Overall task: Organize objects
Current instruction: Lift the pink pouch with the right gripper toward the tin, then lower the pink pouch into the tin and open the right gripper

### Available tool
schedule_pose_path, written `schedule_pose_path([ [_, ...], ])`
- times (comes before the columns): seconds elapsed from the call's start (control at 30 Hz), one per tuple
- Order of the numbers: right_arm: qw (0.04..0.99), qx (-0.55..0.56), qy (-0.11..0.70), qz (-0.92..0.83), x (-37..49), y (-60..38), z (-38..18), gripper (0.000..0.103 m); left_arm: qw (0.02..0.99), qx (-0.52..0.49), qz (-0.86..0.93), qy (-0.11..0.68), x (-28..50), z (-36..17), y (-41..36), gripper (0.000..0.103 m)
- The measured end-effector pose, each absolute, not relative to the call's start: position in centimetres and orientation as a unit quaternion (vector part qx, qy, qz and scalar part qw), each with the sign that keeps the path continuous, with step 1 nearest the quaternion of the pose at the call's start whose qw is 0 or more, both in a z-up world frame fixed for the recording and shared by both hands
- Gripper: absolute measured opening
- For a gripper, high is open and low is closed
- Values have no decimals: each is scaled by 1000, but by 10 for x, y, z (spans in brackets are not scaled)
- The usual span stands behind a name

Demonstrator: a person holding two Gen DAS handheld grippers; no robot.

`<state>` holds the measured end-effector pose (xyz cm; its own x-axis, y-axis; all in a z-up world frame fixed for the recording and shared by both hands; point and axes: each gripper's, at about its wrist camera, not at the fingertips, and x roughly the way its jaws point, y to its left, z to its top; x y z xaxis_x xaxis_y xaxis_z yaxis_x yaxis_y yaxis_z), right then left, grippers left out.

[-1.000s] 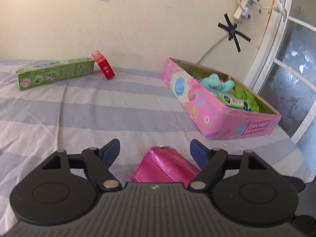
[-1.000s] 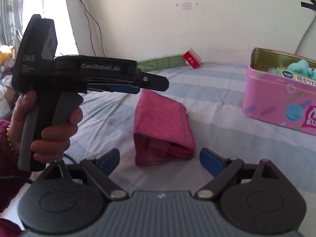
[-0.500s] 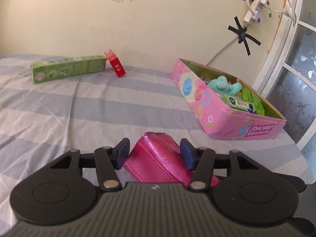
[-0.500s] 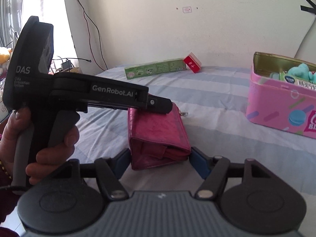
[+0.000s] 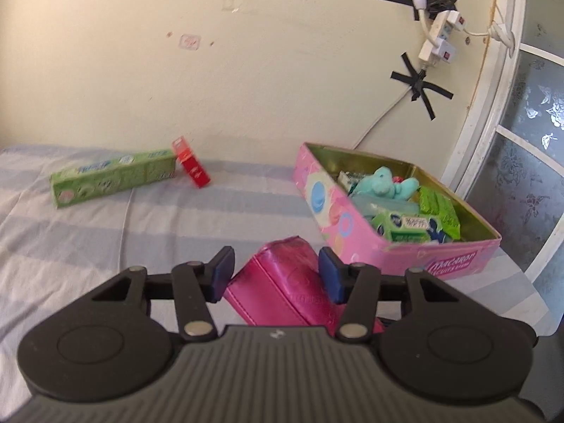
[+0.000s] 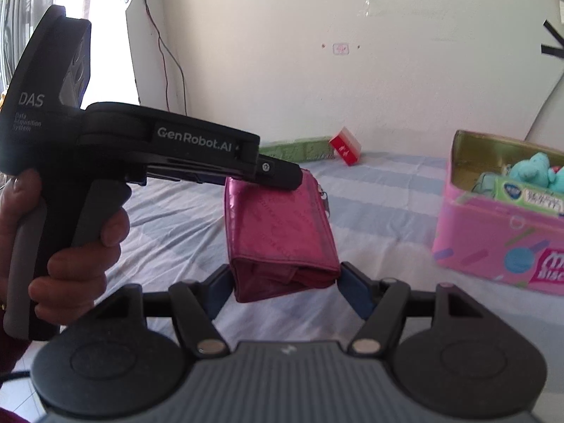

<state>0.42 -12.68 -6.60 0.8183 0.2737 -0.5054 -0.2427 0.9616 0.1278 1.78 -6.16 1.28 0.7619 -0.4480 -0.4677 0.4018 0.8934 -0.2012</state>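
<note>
Both grippers are clamped on the same item, a magenta wallet (image 6: pixel 282 232). The right gripper (image 6: pixel 285 287) has its blue pads pressed against the two sides of the wallet's near folded end, at 6 o'clock in the right wrist view. The left gripper (image 5: pixel 275 275) grips the opposite end across its width, its pads in contact on both flanks; seen from the right wrist, its black fingers overlie the wallet's far edge at about 11 o'clock. The wallet appears raised clear of the striped bedsheet (image 5: pixel 105 232), tilted, with its zip pull hanging at the far right corner. The open pink tin (image 5: pixel 352 232) stands at 2 o'clock in the left wrist view, just beyond the wallet, and contains a teal plush toy (image 5: pixel 382 183) and green packets (image 5: pixel 405 227). A green carton (image 5: pixel 112 178) and a small red box (image 5: pixel 192 167) lie touching at 11 o'clock near the wall.
</note>
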Motion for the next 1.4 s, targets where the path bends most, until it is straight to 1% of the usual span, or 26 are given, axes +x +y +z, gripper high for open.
schedule_pose_path([
  [0.23, 968, 38, 225, 104, 11, -168, -38, 66, 938, -19, -260, 229, 43, 45, -116, 55],
  [0.47, 977, 52, 200, 51, 27, -230, -23, 66, 924, -8, -305, 228, 94, 59, -187, 54],
  [0.63, 973, 57, 221, 16, 72, -280, -23, 67, 923, 5, -316, 218, 139, 52, -233, 54],
  [0.67, 973, 55, 226, 7, 82, -288, -26, 67, 921, 9, -321, 221, 148, 47, -241, 56],
  [0.73, 969, 39, 244, -19, 105, -298, -36, 70, 921, 24, -298, 251, 161, 38, -252, 55],
  [0.8, 963, 49, 260, -46, 109, -305, -39, 70, 920, 11, -293, 262, 162, 36, -245, 55],
  [0.87, 966, 92, 240, -33, 90, -314, -40, 68, 922, 16, -289, 257, 153, 37, -238, 56],
  [1.0, 973, 92, 210, -42, 68, -314, -38, 68, 930, 54, -253, 260, 128, 41, -229, 56],
  [1.33, 961, 188, 189, -68, -2, -306, -29, 68, 934, 51, -224, 273, 59, 43, -164, 56],
  [1.4, 957, 208, 188, -72, -13, -304, -27, 68, 935, 46, -223, 273, 49, 40, -150, 58],
])
